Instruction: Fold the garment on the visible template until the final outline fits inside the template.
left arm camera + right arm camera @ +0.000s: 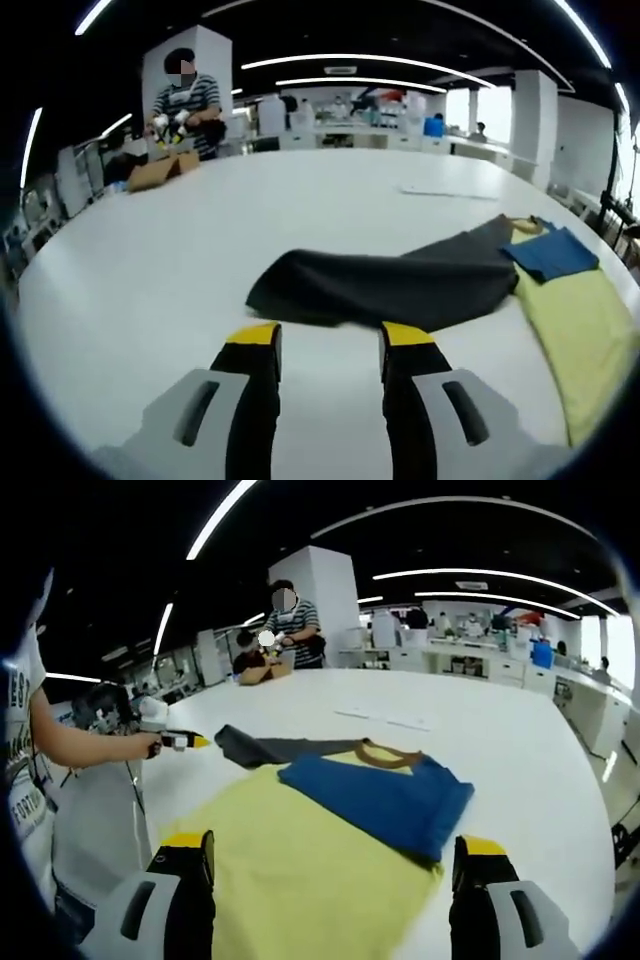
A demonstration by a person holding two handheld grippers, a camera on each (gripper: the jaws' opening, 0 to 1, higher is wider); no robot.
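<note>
- A dark grey sleeve (400, 285) of the garment is seen lying flat on the white bench (200, 230), stretched out sideways from the blue body (385, 800) of the garment
- The blue body is found folded and resting on the yellow template (290, 875); in the left gripper view the same blue part (550, 252) sits at the far right, on the yellow sheet (585, 330)
- The left tongs (328, 335) are held spread, nothing between them, their yellow tips just short of the sleeve's near edge; the sleeve lies directly ahead of them, its long axis running across their line
- The right tongs (332, 845) are spread wide and empty, poised over the near part of the template with the blue body ahead between the jaws
- In the right gripper view the left tongs (185, 741) are seen near the sleeve's free end (250, 746); contact cannot be judged, as that part is small
- The left tongs are judged the nearer to the sleeve, which is still outside the template and would need carrying toward the blue body
</note>
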